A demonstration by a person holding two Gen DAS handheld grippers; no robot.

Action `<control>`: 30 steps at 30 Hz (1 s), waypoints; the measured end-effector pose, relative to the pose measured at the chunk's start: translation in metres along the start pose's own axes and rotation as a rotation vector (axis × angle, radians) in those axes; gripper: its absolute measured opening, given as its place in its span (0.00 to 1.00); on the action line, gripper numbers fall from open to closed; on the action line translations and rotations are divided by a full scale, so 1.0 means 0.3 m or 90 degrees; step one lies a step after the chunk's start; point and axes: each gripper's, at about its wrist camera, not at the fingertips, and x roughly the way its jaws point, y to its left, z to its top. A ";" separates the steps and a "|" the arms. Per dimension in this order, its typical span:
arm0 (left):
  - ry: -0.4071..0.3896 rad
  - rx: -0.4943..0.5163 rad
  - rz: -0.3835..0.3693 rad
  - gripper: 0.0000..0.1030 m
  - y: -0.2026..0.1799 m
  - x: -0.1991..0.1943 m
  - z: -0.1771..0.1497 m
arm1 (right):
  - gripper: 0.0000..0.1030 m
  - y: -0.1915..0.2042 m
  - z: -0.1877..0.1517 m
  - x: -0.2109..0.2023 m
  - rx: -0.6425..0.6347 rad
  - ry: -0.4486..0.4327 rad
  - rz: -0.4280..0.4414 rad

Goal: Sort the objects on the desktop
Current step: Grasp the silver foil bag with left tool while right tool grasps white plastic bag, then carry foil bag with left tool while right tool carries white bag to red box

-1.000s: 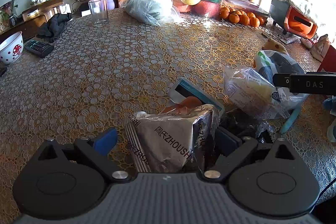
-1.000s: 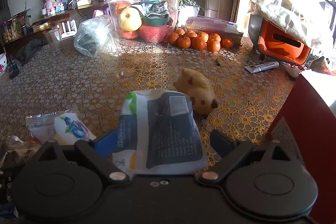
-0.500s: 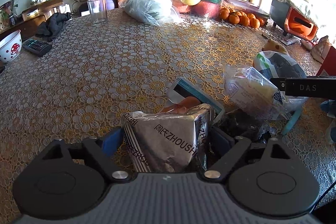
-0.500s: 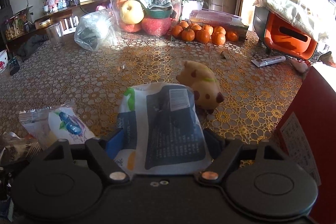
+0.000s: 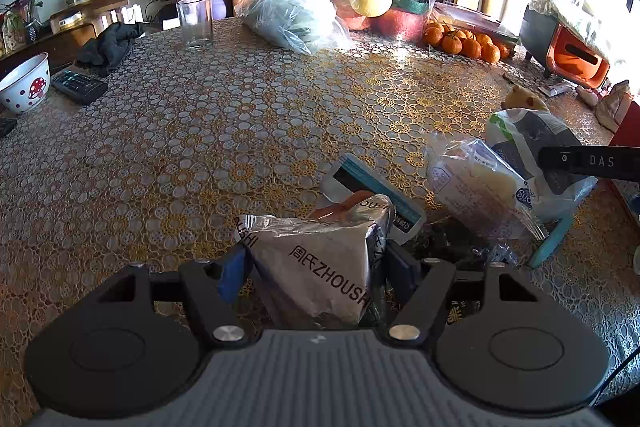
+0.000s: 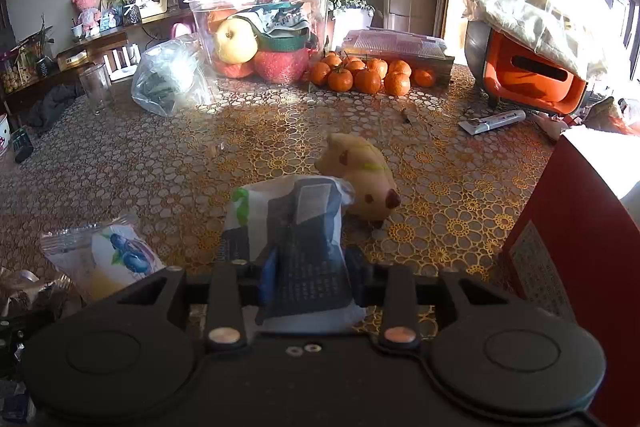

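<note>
A lace-patterned desk [image 5: 224, 131] fills both wrist views, its far edge crowded by a clear fruit tub [image 6: 260, 27], a bagged bundle of greens [image 5: 292, 17] and a row of tangerines [image 6: 364, 75]. Nearer the cameras, the right gripper [image 6: 310, 277] has its fingers [image 6: 269, 277] clenched on a white-and-navy snack bag [image 6: 296, 227], which is pinched narrow between them and juts forward, its far end touching or just short of a yellow plush pig [image 6: 362, 183]. The left gripper [image 5: 316, 267] has a silver foil packet printed ZHOUSH [image 5: 320, 263] between its blue pad [image 5: 232, 269] and dark one; both pads sit against the packet's sides, so the fingers appear to be grasping it. The packet lies low over the desk, overlapping a teal-edged card pack [image 5: 372, 191]. Beside it to the right rests a clear-wrapped pastry [image 5: 476, 187], and a drinking glass [image 5: 195, 22] stands well apart at the back.
</note>
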 end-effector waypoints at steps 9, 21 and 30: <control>-0.013 -0.004 0.009 0.64 0.004 -0.039 0.012 | 0.19 0.002 0.012 -0.053 -0.008 -0.014 -0.003; -0.039 -0.004 0.012 0.63 0.001 -0.108 0.042 | 0.14 -0.017 0.046 -0.143 0.005 -0.041 0.014; -0.054 -0.001 0.005 0.63 -0.020 -0.188 0.066 | 0.14 -0.029 0.063 -0.246 0.019 -0.062 0.033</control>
